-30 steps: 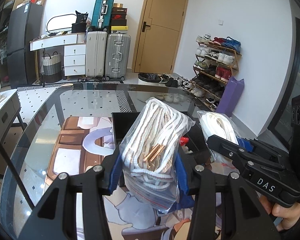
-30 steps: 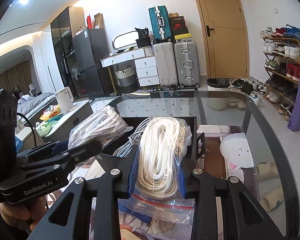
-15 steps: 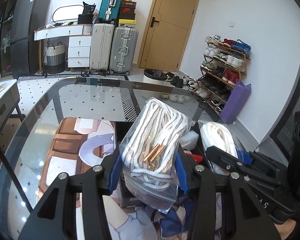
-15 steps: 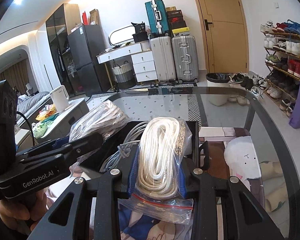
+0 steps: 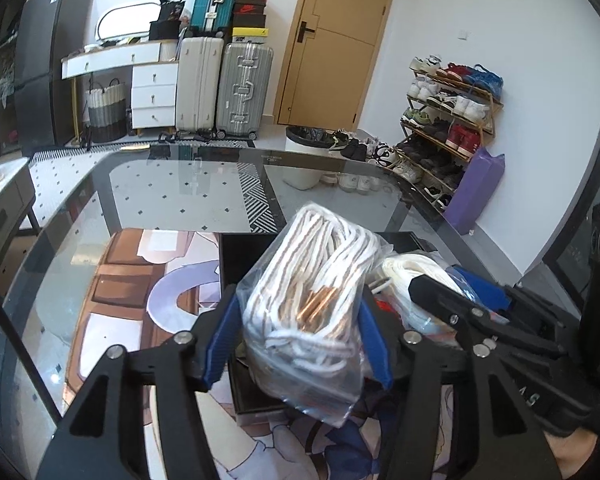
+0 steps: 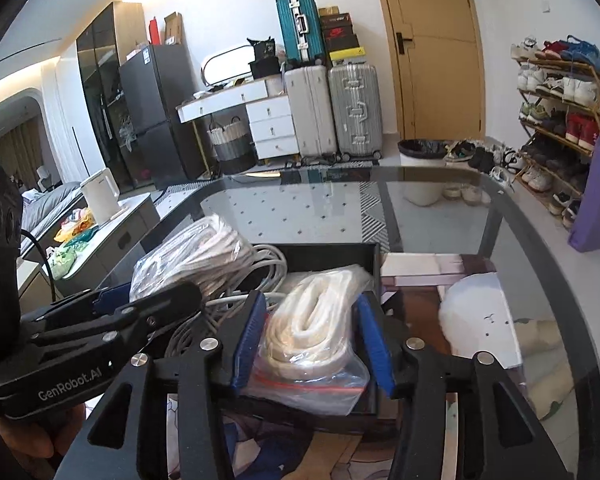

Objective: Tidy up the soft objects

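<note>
My left gripper (image 5: 298,332) is shut on a clear bag of white-and-brown striped rope with copper tips (image 5: 308,312), held above the black box (image 5: 244,252). It also shows in the right wrist view (image 6: 196,256). My right gripper (image 6: 310,336) has its jaws spread around a clear bag of plain white rope (image 6: 316,320), which lies inside the black box (image 6: 332,254). The pads look just clear of the bag. That bag also shows in the left wrist view (image 5: 404,272). Grey-white cable (image 6: 260,272) lies in the box too.
The box sits on a glass table (image 6: 440,216) over a printed mat (image 5: 120,292). A white kettle (image 6: 100,196) stands on a side cabinet at left. Suitcases (image 6: 332,112), a bin (image 6: 420,168) and a shoe rack (image 6: 556,112) lie beyond.
My right gripper has lowered the white rope bag into the box and its jaws have opened. The left gripper with its striped rope bag has moved closer over the box.
</note>
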`<state>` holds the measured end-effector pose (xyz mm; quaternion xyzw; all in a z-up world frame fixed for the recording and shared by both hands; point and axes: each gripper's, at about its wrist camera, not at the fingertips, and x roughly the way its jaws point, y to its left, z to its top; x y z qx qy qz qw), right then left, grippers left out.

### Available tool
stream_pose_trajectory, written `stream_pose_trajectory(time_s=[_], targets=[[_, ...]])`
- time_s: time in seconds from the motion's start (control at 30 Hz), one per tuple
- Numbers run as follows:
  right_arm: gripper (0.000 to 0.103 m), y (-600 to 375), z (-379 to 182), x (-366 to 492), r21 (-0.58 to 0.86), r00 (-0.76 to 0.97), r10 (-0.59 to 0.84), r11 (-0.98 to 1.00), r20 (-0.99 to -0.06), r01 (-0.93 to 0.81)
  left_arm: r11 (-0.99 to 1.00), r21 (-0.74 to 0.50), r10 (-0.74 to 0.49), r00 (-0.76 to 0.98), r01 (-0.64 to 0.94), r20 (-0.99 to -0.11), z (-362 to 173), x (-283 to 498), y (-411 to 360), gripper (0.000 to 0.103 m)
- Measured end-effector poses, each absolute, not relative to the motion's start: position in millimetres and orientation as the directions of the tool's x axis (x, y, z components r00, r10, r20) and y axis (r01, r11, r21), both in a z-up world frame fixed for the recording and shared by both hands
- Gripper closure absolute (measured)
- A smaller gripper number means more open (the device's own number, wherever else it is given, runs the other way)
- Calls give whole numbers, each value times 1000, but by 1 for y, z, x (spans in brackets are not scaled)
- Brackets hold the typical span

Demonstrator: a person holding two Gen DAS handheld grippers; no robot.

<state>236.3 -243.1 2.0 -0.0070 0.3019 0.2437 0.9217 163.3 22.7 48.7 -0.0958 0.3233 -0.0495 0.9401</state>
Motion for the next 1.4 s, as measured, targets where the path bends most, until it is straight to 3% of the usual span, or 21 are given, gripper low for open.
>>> stream_pose_trajectory(time_s=[0.07, 0.13, 0.3, 0.4, 1.0, 1.4], targets=[[45, -247, 4, 232, 129, 709, 437, 886, -553, -446, 980, -196, -146, 793, 35, -592, 52, 157, 21, 36], [39, -252, 6, 226, 124, 720, 431, 890, -544, -439, 984, -177, -120, 802, 18, -585, 55, 152, 22, 23], [11, -267, 8, 208, 128, 735, 435, 890, -520, -437, 987, -162, -104, 828, 16, -551, 61, 132, 29, 7], [1, -273, 6, 199, 140, 726, 456, 880, -516, -453, 989, -145, -86, 839, 8, -537, 62, 121, 32, 1], [1, -277, -5, 142, 41, 738, 528, 824, -420, -565, 998, -59, -41, 861, 13, -508, 43, 89, 24, 0], [1, -283, 0, 139, 17, 757, 533, 822, -379, -570, 997, -79, -21, 898, -15, -440, 42, 81, 21, 0]])
